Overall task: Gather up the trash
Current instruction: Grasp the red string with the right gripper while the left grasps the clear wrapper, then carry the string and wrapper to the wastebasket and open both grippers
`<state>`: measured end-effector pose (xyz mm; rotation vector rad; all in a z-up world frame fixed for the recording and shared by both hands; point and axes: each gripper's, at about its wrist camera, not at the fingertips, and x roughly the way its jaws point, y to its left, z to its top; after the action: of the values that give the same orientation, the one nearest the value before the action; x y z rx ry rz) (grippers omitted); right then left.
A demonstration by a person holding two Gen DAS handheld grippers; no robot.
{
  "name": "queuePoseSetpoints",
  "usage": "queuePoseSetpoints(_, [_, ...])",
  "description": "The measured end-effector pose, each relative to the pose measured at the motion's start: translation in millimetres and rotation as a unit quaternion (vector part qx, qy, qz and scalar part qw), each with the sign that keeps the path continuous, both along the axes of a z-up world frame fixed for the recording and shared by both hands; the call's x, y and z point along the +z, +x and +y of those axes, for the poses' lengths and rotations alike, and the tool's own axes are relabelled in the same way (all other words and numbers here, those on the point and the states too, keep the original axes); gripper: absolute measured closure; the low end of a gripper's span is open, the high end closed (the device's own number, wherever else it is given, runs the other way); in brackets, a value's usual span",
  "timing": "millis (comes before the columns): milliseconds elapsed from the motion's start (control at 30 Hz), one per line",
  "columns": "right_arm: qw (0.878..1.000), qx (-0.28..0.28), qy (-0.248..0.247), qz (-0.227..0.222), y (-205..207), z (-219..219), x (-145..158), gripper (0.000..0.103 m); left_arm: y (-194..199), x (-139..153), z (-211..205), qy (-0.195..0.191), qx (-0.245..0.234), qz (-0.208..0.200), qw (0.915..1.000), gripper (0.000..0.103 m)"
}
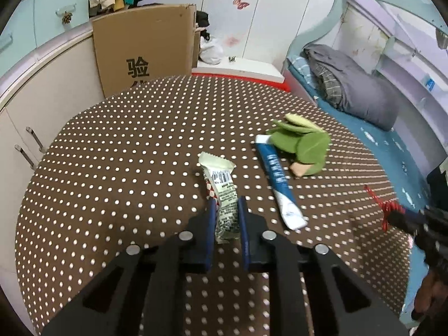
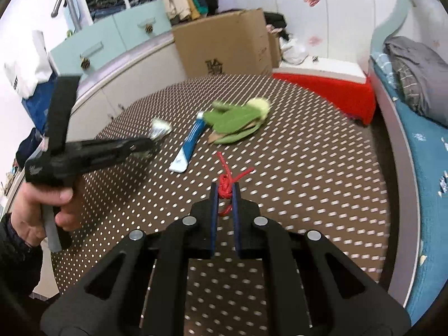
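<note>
Left gripper (image 1: 226,210) pinching white printed snack wrapper (image 1: 222,193), long axis running along fingers; right gripper (image 2: 224,193) clamping red knotted cord (image 2: 225,187); blue-white tube (image 1: 280,184) lying right of centre, between both.

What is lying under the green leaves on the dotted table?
The far end of the blue and white tube runs under the green leaves; its cap end is covered. Otherwise only the dotted table shows around them.
</note>
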<state>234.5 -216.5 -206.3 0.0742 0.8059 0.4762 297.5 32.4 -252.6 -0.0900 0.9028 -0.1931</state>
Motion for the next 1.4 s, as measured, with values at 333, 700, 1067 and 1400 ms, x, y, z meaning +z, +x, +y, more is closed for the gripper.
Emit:
queuePoseSetpoints(333, [0.998,-0.039,0.005,-0.057,-12,-59,43,0.094,-28,64,-26,-0.009,-0.031,-0.061,0.9976,0.088])
queuePoseSetpoints(700, [0.98,-0.156,0.036,-0.119,-41,-185,93,0.094,-30,125,-111,-0.02,-0.107,-0.121,0.9868,0.088])
queuePoseSetpoints(1067, [0.955,-0.276,0.091,-0.058,-50,-294,52,0.094,-27,140,-226,-0.029,-0.205,-0.129,0.9698,0.088])
queuePoseSetpoints(1400, [0.938,-0.307,0.145,0.073,-7,-325,-56,0.093,-13,103,-303,-0.012,-0.259,-0.083,0.9623,0.088])
